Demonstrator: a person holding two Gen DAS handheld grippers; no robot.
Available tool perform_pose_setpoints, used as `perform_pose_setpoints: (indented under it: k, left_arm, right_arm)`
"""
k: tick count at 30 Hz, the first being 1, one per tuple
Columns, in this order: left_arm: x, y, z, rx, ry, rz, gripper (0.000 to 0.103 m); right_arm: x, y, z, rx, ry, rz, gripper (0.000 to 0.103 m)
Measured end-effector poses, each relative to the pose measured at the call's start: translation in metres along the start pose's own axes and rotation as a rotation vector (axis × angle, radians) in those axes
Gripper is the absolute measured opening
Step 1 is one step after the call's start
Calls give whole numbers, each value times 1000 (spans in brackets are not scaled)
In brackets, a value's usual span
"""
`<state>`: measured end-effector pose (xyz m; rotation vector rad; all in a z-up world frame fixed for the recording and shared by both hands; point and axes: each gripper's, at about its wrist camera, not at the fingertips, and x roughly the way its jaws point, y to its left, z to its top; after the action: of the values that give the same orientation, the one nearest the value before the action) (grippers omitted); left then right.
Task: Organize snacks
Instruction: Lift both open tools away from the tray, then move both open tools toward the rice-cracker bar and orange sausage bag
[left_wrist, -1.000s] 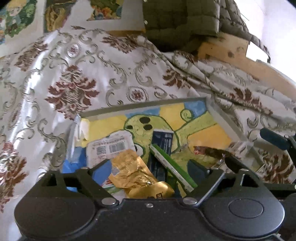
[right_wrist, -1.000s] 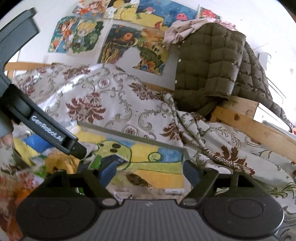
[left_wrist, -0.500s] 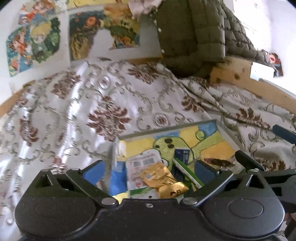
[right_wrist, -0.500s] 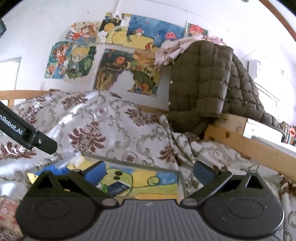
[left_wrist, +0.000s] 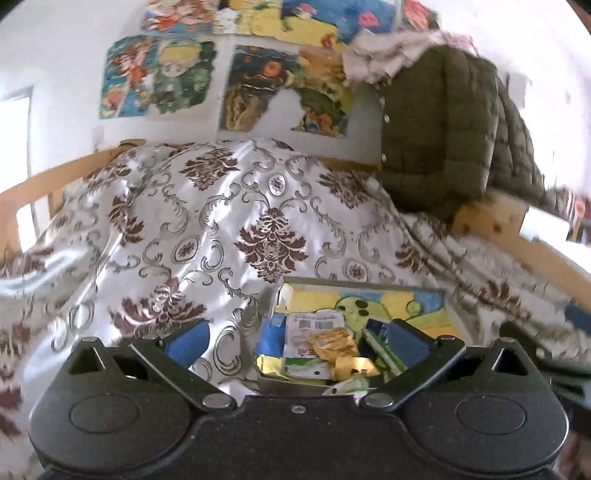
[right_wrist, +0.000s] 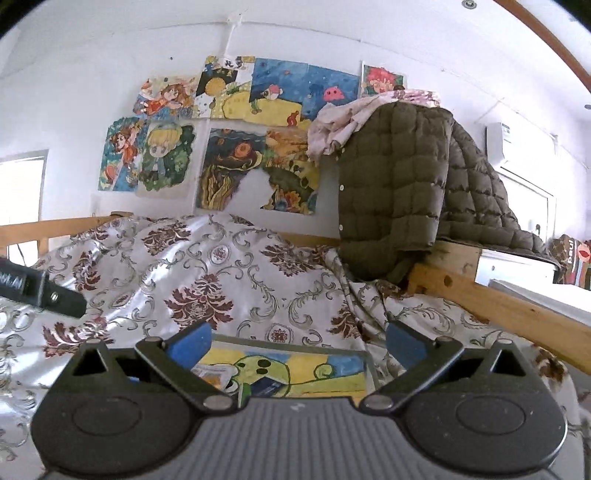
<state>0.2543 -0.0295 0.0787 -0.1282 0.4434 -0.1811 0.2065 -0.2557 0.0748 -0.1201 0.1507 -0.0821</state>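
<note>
- Snacks (left_wrist: 325, 354) lie heaped in a painted tray (left_wrist: 424, 306) at the lower centre of the left wrist view, on a patterned bedspread (left_wrist: 221, 229).
- Left gripper (left_wrist: 295, 343) fills the bottom edge, its jaws spread wide and empty.
- Right gripper (right_wrist: 299, 347) likewise gapes, nothing between its blue pads (right_wrist: 190, 343).
- Gold wrapper (left_wrist: 332, 343) tops the pile.

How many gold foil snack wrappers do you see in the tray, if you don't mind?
2: one crumpled gold wrapper mid-tray beside the white packet, another gold wrapper just nearer the camera. More may be hidden behind the gripper body.
</note>
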Motion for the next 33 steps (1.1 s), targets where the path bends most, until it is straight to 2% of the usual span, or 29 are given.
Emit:
perform_pose_setpoints:
  k: [6,16,20,27,33]
  left_arm:
    - [-32,5,-21,-1,-20,14,102]
    - [-77,23,-85,-39,-28,70,102]
    - [-87,29,-100,-12,-24,90,102]
    - [-94,49,-124,-21,44,117,102]
    - [-94,57,-141,-8,82,149,102]
  right_arm:
    - [-45,3,-10,23,-17,-16,103]
    - [-105,7,-43,115,57,-19,103]
    - [-118,9,-54,147,101,5,103]
    - [-127,18,-72,181,205,29,103]
    - [-128,31,-79,171,243,42,103]
